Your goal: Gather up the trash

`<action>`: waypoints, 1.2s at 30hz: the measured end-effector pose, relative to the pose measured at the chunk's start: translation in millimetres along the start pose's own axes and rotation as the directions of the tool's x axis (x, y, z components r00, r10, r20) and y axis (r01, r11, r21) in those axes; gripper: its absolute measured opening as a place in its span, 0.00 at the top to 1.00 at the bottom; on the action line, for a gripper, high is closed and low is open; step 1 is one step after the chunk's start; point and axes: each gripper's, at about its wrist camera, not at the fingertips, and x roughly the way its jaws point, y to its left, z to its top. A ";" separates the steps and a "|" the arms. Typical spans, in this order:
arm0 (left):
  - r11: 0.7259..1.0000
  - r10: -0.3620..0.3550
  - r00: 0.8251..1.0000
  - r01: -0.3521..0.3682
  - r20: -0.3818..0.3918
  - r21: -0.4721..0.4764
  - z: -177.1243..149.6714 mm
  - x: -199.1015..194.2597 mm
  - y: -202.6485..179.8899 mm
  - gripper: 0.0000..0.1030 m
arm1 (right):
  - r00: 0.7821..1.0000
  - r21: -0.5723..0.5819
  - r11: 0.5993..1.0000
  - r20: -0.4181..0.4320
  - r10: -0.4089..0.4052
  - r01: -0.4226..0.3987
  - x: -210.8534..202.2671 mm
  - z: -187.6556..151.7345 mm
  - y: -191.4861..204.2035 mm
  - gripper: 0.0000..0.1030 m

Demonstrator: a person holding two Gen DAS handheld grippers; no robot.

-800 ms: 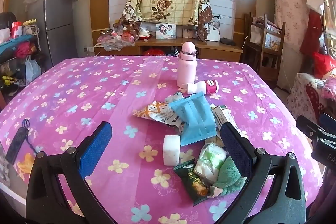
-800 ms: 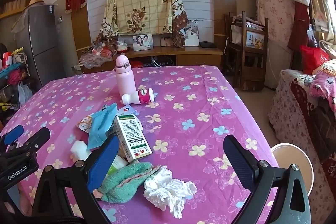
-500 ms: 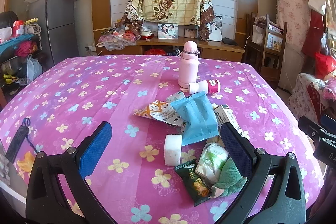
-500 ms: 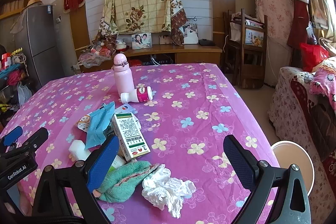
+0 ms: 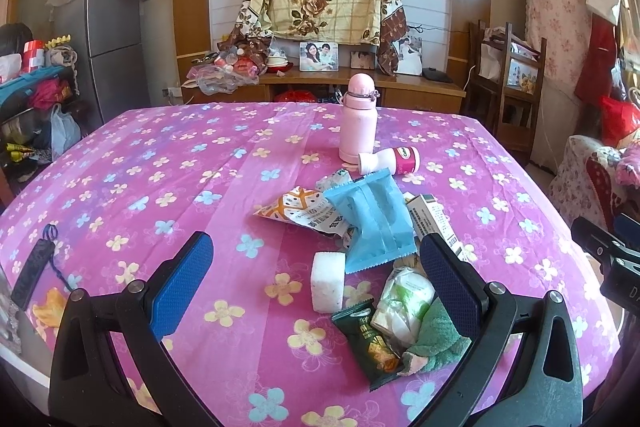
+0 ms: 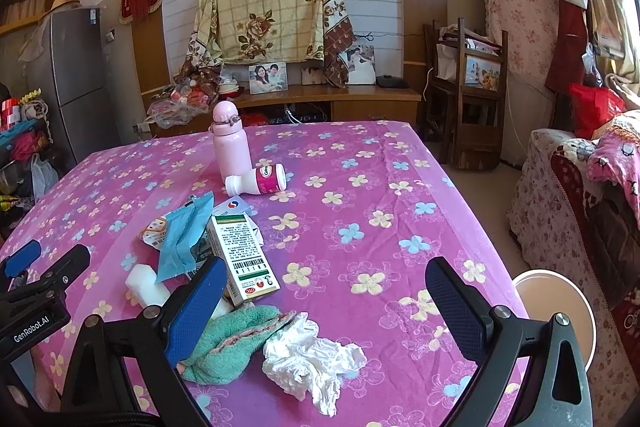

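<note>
A pile of trash lies on the pink flowered tablecloth [image 5: 160,167]: a blue wrapper [image 5: 374,223], an orange-white packet [image 5: 300,211], a white foam block [image 5: 328,281], a dark green snack packet [image 5: 368,343], a white-green wrapper [image 5: 404,299], a medicine box [image 6: 244,255], a green cloth [image 6: 236,339] and a crumpled white tissue [image 6: 312,355]. My left gripper [image 5: 316,279] is open above the near edge, the foam block between its fingers' line. My right gripper [image 6: 324,301] is open over the tissue.
A pink flask [image 5: 358,123] stands at the table's middle, a small pink-capped bottle [image 5: 390,161] lying beside it. A black key fob [image 5: 34,269] lies at the left edge. A round bin [image 6: 556,311] stands on the floor right of the table. A sofa [image 6: 580,195] is further right.
Both views have shifted very slightly; the grippers stay open and the trash has not moved.
</note>
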 end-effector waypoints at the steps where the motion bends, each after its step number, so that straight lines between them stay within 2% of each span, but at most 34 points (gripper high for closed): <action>1: 1.000 -0.001 1.000 0.001 0.000 0.000 0.0 -0.1 -0.1 0.00 | 1.000 0.002 1.000 -0.001 -0.001 0.001 0.3 -0.3 -1.1 0.04; 22: 1.000 0.005 1.000 -0.005 -0.008 0.001 -5.7 3.6 -1.9 0.00 | 1.000 0.007 1.000 -0.014 -0.001 0.002 1.9 -1.5 -7.4 0.04; 36: 1.000 0.019 1.000 -0.019 -0.023 -0.001 -4.4 8.5 -2.7 0.00 | 0.997 -0.035 0.999 -0.076 -0.023 0.020 7.5 -3.3 -6.4 0.04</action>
